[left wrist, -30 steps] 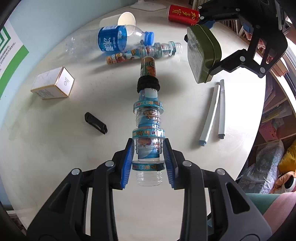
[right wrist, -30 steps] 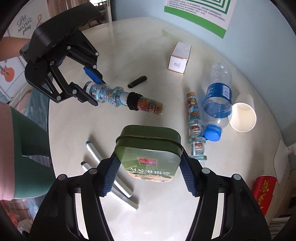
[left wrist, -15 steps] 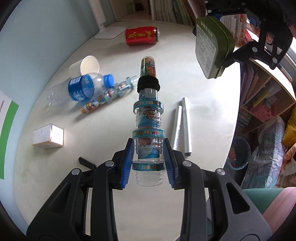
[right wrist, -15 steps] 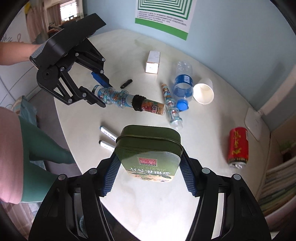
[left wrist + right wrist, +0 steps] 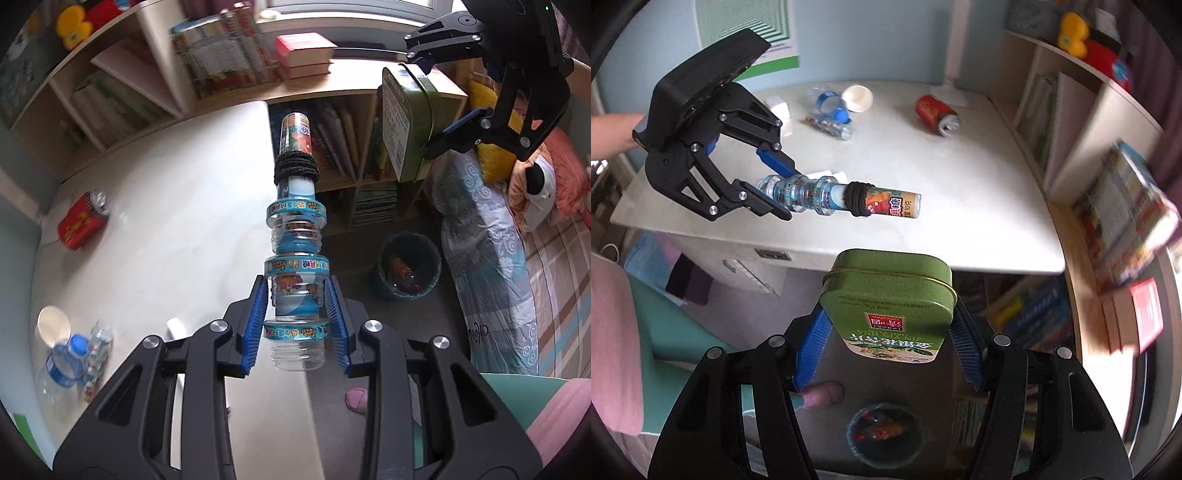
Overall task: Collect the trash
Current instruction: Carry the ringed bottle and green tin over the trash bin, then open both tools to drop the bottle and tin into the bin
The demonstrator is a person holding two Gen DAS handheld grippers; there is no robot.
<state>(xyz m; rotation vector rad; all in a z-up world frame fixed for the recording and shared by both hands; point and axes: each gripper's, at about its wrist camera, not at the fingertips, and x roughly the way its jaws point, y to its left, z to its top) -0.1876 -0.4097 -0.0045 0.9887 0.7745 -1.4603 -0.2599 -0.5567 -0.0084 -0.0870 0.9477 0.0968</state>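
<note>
My left gripper [image 5: 295,314] is shut on a long clear ribbed candy bottle [image 5: 295,236] with blue bands and a black hair tie, held past the table edge; it also shows in the right wrist view [image 5: 834,195]. My right gripper [image 5: 886,343] is shut on a green tin [image 5: 888,306], held off the table above the floor; the tin also shows in the left wrist view [image 5: 404,118]. A dark trash bin [image 5: 406,267] with some trash in it stands on the floor, directly under the tin in the right wrist view [image 5: 886,432].
On the white table [image 5: 923,166] lie a red can [image 5: 936,110], a blue-labelled water bottle [image 5: 825,101], a paper cup [image 5: 857,98], a second candy bottle [image 5: 831,125] and a white box [image 5: 777,103]. Bookshelves [image 5: 229,62] stand behind; a bed [image 5: 517,258] is at right.
Both grippers swung away from the table centre toward its edge, carrying the bottle and the tin. The floor bin and the bookshelves have come into view.
</note>
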